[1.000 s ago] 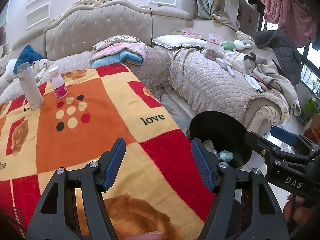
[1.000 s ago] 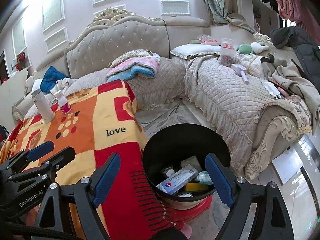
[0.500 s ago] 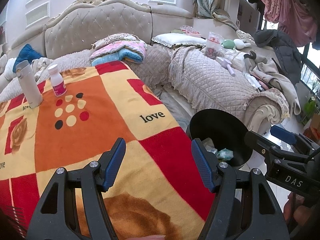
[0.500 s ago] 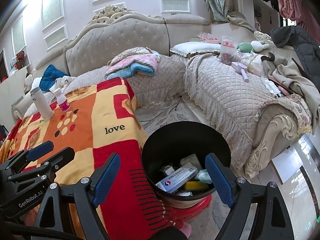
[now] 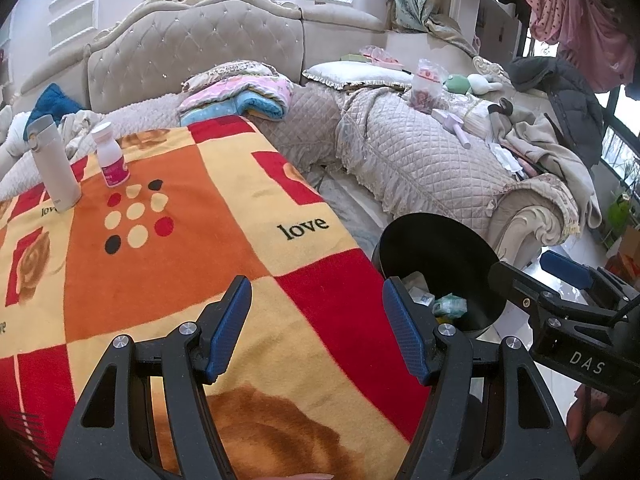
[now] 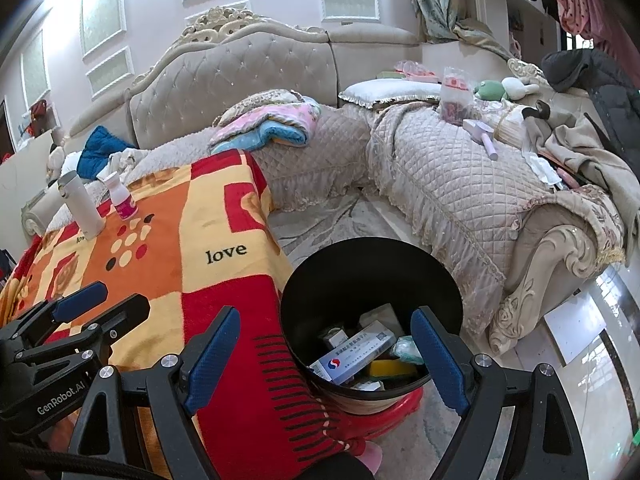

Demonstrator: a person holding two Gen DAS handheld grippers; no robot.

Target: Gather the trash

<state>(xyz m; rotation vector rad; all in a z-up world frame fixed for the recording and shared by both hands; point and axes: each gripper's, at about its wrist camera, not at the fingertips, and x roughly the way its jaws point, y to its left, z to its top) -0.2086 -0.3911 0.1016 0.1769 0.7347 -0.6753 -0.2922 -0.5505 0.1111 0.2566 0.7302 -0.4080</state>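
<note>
Both tongs spread, nothing pinched: left tongs (image 5: pixel 316 320) over bare blanket (image 5: pixel 192 248), right tongs (image 6: pixel 326 354) above bin (image 6: pixel 372 276). Bin touching blanket edge; 2 bottles (image 5: pixel 110 156) far back.

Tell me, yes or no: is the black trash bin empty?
No. In the right wrist view the black trash bin holds a white medicine box, a yellow item and other packaging.

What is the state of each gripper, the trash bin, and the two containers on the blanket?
left gripper: open, empty
right gripper: open, empty
black trash bin: upright, no lid, boxes and wrappers inside
white flask: upright, capped
small white bottle: upright, capped
</note>
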